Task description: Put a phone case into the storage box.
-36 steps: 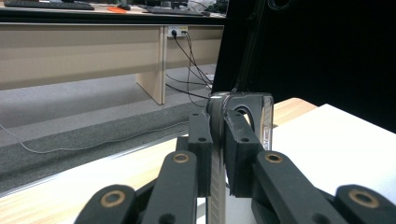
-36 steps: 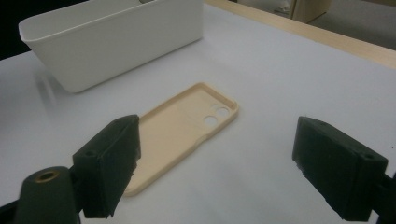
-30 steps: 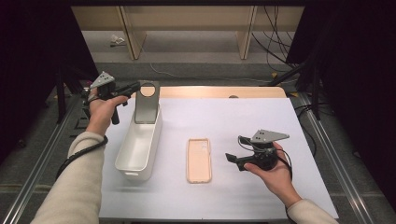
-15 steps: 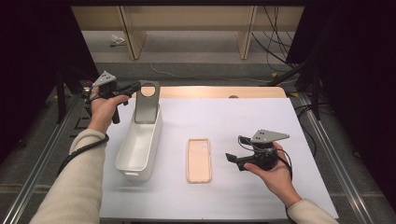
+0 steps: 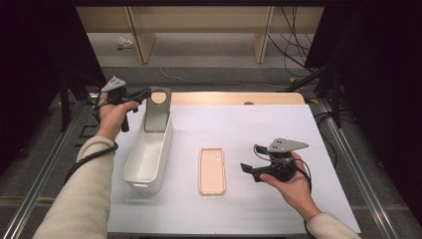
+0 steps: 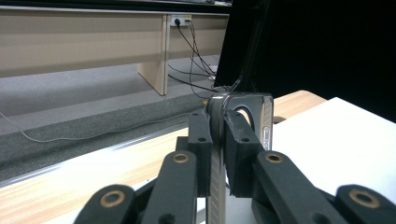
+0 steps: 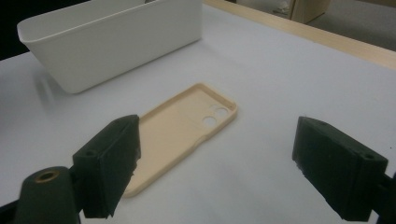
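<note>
A grey phone (image 5: 158,113) stands upright at the far end of the white bin (image 5: 133,160), its lower end inside the bin. My left gripper (image 5: 143,94) is shut on the phone's upper left edge. In the left gripper view the jaws pinch the thin edge of the phone (image 6: 247,116), left gripper (image 6: 217,149). A beige phone case (image 5: 212,171) lies flat, inside up, mid-table. My right gripper (image 5: 247,171) hovers open just right of the case, pointing at it. In the right gripper view the case (image 7: 187,130) lies ahead between the wide-apart jaws of the right gripper (image 7: 224,161).
A white sheet (image 5: 278,124) covers the table, with a wooden strip (image 5: 234,98) along the far edge. The bin (image 7: 116,42) stands left of the case. Cables and wooden furniture legs are on the floor beyond the table.
</note>
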Demonstrator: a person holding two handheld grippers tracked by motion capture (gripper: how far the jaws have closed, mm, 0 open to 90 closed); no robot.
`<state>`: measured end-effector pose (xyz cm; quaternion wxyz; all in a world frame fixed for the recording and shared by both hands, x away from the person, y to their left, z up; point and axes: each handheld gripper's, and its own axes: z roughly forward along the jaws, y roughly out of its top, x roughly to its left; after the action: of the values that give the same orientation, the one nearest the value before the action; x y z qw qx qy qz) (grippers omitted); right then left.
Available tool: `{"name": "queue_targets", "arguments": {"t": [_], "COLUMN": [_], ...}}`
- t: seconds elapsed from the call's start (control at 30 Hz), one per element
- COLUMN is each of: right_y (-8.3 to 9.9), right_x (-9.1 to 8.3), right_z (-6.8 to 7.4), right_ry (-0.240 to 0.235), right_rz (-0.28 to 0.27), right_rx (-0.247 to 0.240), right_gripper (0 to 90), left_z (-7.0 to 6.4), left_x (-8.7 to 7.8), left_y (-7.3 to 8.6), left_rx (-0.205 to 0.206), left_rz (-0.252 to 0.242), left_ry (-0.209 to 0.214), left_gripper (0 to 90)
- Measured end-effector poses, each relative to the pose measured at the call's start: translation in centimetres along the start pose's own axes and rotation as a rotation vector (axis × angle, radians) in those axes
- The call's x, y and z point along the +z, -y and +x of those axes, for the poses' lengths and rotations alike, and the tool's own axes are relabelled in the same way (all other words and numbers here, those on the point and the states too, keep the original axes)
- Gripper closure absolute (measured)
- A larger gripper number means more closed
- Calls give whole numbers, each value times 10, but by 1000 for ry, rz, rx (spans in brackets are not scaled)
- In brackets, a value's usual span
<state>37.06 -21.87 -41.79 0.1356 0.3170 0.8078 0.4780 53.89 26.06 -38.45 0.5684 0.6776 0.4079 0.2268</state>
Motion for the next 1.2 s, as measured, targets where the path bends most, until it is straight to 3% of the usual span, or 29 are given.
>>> {"name": "queue_targets", "arguments": {"t": [0.93,1.2], "right_y": [0,0], "right_x": [0,0], "right_z": [0,0], "right_ry": [3,3], "right_rz": [1,0], "right_rx": [1,2], "right_gripper": [163,163], "left_z": [9,12], "left_x": [7,6], "left_y": [16,19], "left_rx": [-29,-13], "left_rz": [47,102], "left_ry": [-25,-72], "left_gripper": [806,793]}}
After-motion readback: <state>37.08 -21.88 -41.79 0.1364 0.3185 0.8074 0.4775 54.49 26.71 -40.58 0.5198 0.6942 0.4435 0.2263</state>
